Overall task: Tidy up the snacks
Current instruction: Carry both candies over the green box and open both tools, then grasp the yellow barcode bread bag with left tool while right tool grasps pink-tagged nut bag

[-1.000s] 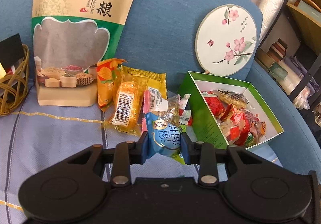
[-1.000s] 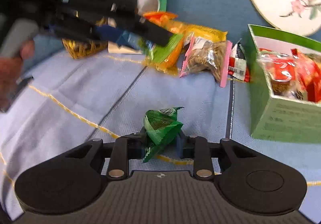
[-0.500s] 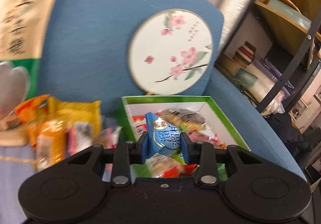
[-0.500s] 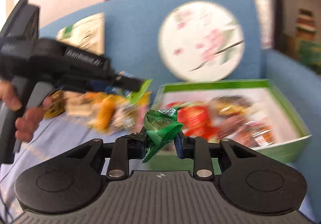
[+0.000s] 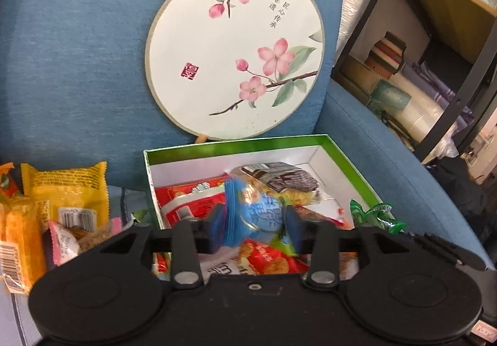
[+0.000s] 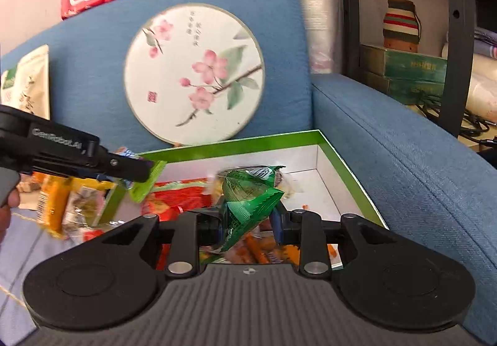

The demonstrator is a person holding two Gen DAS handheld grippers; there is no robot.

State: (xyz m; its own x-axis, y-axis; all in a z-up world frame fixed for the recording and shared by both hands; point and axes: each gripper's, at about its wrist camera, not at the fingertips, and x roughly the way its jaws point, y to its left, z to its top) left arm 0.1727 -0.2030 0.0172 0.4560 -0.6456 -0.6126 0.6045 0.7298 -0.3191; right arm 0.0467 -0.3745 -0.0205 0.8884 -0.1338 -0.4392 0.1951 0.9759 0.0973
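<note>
A green box (image 5: 236,144) with a white inside lies on the blue sofa seat and holds several red and brown snack packets. My left gripper (image 5: 254,222) hovers over its near left part. Its jaws are opening, and a blurred blue packet (image 5: 257,215) sits loosely between them. My right gripper (image 6: 248,228) is over the box's near edge (image 6: 236,141). Its jaws are starting to open, with a green packet (image 6: 248,197) still caught between the pads. That green packet (image 5: 372,215) also shows at the right in the left wrist view. The left gripper (image 6: 139,169) reaches in from the left, held by a hand (image 6: 9,206).
A round fan (image 5: 236,51) painted with pink blossoms leans on the sofa back behind the box. Yellow and orange snack packets (image 5: 71,190) lie left of the box. The sofa arm (image 6: 403,159) rises on the right, with a dark shelf rack (image 5: 450,66) beyond it.
Both grippers have swung right from the loose snack pile to above the green box, each carrying its packet. The left jaws have spread apart around the blue packet.
</note>
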